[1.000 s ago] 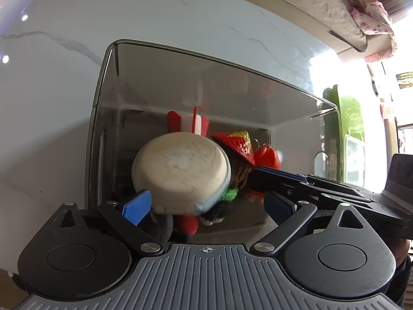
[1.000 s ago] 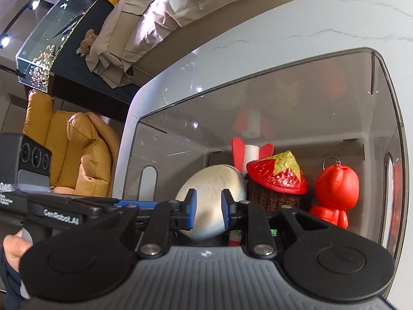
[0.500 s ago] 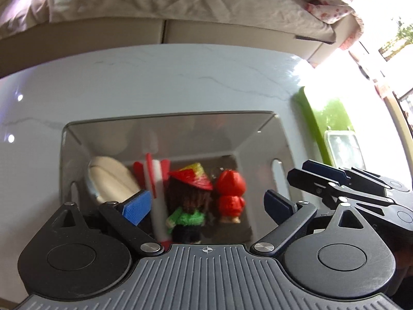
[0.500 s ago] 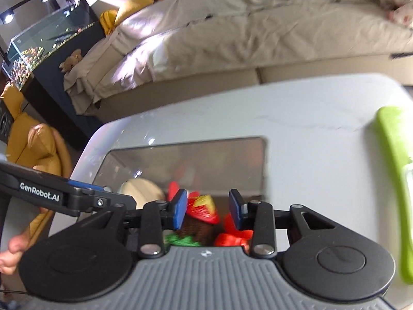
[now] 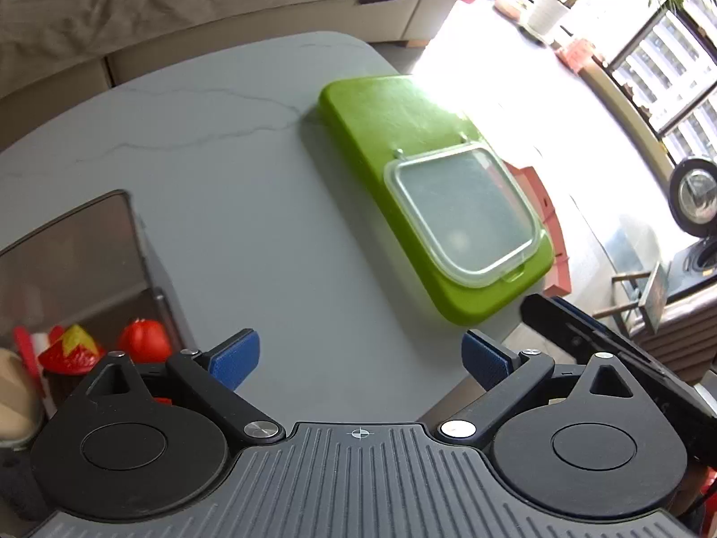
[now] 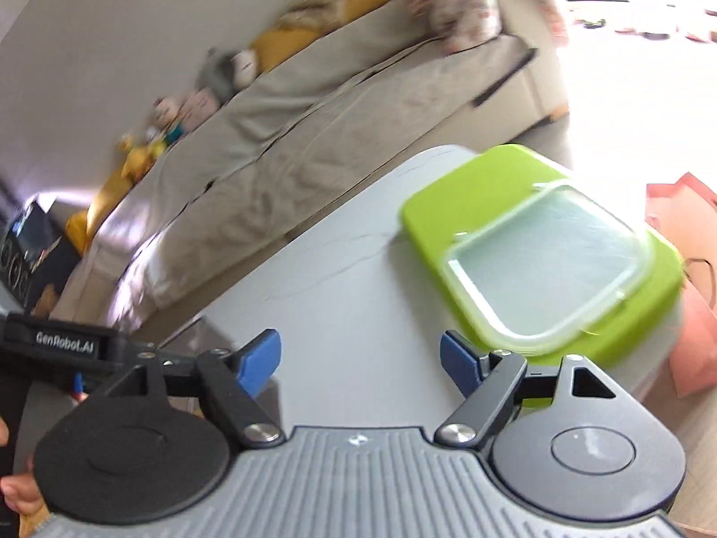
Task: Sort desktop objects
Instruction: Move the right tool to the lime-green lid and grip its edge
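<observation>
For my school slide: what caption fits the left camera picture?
Open fingers above a table, green lid ahead.

The only lettering I can read is "GenRobot.AI", white on the black body of my left claw [image 6: 67,349], seen from my right wrist.

on the table [image 5: 251,206] a board [image 5: 385,116] lies to the right, with a lid [image 5: 466,206] flat on its near half. the bin [image 5: 80,251] stands at the left, well apart, holding figurines [image 5: 143,334]. a sofa [image 5: 179,9] runs behind the table.
</observation>
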